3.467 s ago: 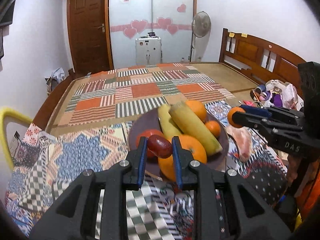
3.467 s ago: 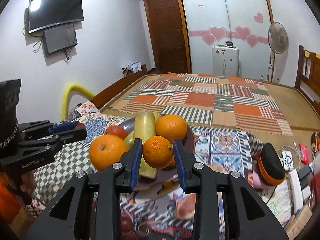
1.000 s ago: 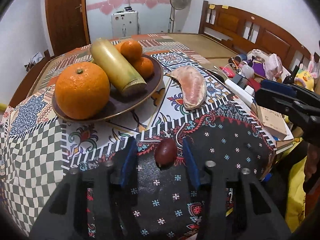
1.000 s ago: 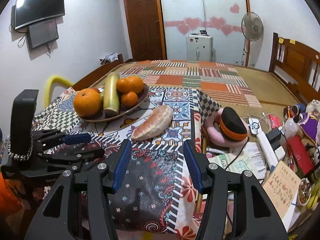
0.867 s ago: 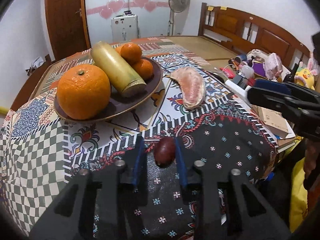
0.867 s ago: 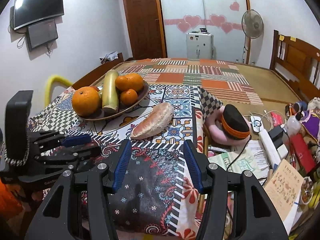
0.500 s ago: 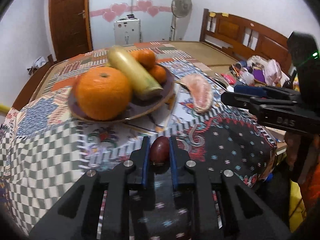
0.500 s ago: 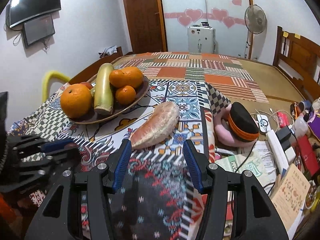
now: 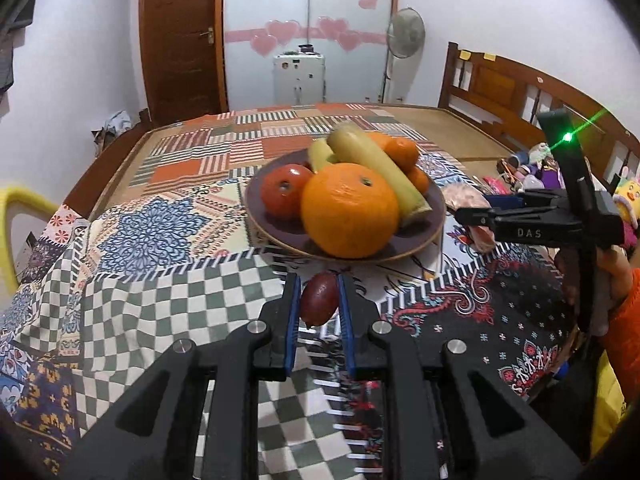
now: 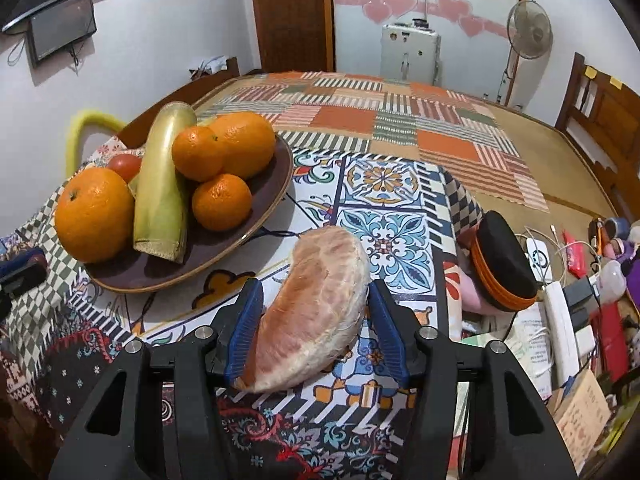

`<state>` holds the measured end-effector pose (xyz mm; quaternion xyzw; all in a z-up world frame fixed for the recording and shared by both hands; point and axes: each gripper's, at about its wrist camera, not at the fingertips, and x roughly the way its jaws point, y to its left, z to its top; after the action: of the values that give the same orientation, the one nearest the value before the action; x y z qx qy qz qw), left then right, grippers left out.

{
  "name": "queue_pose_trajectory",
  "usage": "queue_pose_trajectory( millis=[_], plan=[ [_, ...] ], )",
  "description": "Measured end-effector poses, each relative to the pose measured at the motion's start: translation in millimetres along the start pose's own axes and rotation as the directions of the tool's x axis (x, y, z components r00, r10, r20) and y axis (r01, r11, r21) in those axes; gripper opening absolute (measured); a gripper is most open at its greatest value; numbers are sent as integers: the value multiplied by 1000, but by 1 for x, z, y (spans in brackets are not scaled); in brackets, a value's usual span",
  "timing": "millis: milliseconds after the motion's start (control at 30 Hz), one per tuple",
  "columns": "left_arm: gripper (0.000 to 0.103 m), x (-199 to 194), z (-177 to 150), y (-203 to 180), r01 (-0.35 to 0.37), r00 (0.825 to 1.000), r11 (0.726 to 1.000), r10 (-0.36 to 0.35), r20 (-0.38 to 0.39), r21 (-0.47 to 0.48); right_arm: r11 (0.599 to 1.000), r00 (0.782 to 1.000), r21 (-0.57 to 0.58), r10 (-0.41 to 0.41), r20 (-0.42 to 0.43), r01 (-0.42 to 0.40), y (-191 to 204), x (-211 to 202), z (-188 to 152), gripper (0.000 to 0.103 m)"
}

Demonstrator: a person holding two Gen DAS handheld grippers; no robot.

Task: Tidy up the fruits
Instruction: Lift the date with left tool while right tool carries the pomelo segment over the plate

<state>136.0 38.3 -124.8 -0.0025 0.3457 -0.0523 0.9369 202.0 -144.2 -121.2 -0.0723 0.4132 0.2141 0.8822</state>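
Note:
My left gripper (image 9: 319, 304) is shut on a small dark red fruit (image 9: 319, 299) and holds it just in front of the brown fruit plate (image 9: 276, 228). The plate holds a big orange (image 9: 350, 210), a tomato (image 9: 285, 189), a yellow-green gourd (image 9: 376, 166) and smaller oranges (image 10: 222, 202). My right gripper (image 10: 316, 328) is open, its jaws on either side of a peeled pink pomelo segment (image 10: 316, 308) that lies on the cloth right of the plate (image 10: 256, 220). The right gripper also shows in the left wrist view (image 9: 488, 210).
The table wears a patterned patchwork cloth (image 9: 160, 240). A black and orange case (image 10: 502, 264), a power strip (image 10: 560, 320) and clutter lie at the right edge. A yellow chair (image 9: 16, 208) stands at the left. A bed (image 10: 400, 120) lies beyond.
My left gripper closed on the dark red fruit and lifted it toward the plate. My right gripper moved forward until its open jaws flank the pomelo segment.

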Motion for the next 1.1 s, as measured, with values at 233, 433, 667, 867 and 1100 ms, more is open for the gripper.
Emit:
queue_pose_trajectory(
  millis=[233, 433, 667, 867, 1100],
  plan=[
    [18, 0, 1, 0, -2, 1000, 1000, 2, 8, -11, 998, 999, -51, 37, 32, -36, 16, -15, -17, 44],
    [18, 0, 2, -1, -4, 1000, 1000, 4, 13, -13, 997, 993, -16, 76, 87, -75, 16, -34, -23, 30],
    [18, -4, 6, -2, -6, 1000, 1000, 7, 29, -14, 997, 989, -32, 79, 122, -76, 23, -44, -25, 25],
    [18, -8, 10, 0, -16, 999, 1000, 16, 38, -13, 995, 982, -46, 95, 160, -89, 26, -56, -19, 23],
    [18, -20, 17, 3, -25, 997, 1000, 26, 71, -15, 994, 970, -70, 103, 222, -90, 33, -76, -12, 22]
  ],
)
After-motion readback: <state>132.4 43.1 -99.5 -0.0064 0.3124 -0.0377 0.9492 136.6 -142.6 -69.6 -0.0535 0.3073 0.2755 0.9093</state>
